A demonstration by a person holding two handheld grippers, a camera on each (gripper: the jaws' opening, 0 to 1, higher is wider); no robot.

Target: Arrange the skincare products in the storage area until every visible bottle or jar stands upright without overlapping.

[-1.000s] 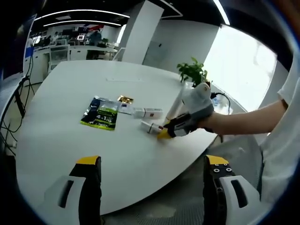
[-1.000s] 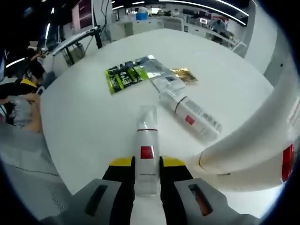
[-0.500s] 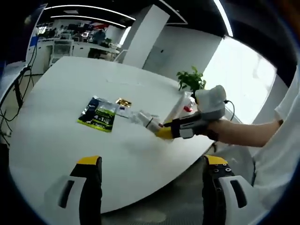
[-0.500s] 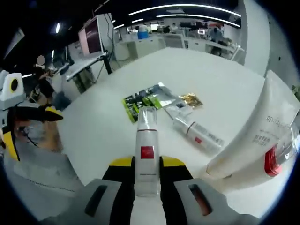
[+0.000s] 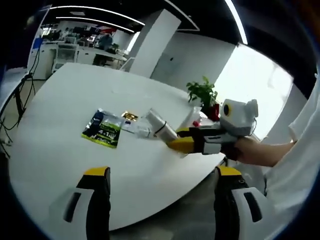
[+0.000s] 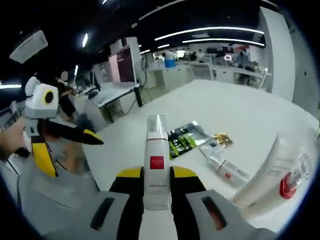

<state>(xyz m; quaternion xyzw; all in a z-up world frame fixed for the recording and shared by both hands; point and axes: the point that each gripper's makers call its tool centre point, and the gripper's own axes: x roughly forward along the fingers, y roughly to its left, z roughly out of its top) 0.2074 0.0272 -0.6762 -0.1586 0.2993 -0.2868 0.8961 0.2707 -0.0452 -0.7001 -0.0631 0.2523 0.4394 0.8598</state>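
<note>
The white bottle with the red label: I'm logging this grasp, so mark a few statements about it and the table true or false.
1. The right gripper is shut on the white bottle with the red label. True.
2. The left gripper holds a jar. False: its jaws stand open, with nothing between them.
3. A green packet lies flat on the white table. True.
4. The large cream tube hangs from the left gripper. False: it rests on the table.
</note>
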